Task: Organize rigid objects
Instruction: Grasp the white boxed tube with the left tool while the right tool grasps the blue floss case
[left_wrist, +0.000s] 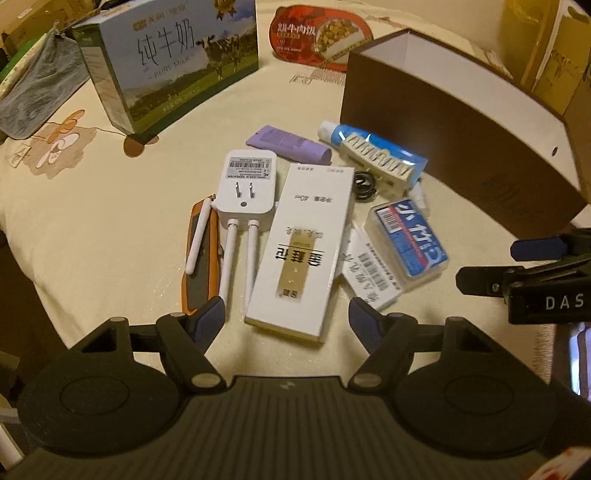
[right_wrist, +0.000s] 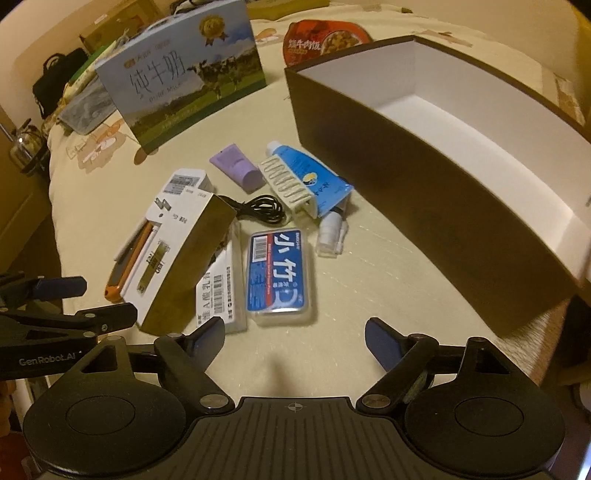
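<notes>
1. My left tongs (left_wrist: 286, 314) stand apart with nothing between the pads; the near end of the long white carton (left_wrist: 303, 251) lies just ahead of them, not touched.
2. My right tongs (right_wrist: 295, 338) are also apart and empty, over bare tabletop (right_wrist: 388, 280), with the blue-labelled clear case (right_wrist: 277, 272) just beyond their left finger.
3. The clutter to be organized lies in one heap ahead of both tongs; the open brown box (right_wrist: 443, 177), empty and white inside, stands ahead and to the right of it. I take that to be the destination.
4. Risk, as I judge it: the carton looks almost as wide as my left opening, so a slightly skewed approach could push it along the tabletop instead of straddling it.
5. Risk: the carton leans on the flat white packet (right_wrist: 221, 291) and crowds the white plug-in repeater (left_wrist: 245, 188), so lifting it may drag or tip its neighbours.
6. Risk: both tongs work the same heap close together and could collide.
7. Farther off, the comb (left_wrist: 376, 162) rests on the blue tube (left_wrist: 369, 144), so moving one may shift the other.
8. Only the right view shows the box's interior and the black cable (right_wrist: 258, 210) running to the carton; only the left view shows the repeater's prongs and antennas and the orange-edged tool (left_wrist: 199, 258) in full.
</notes>
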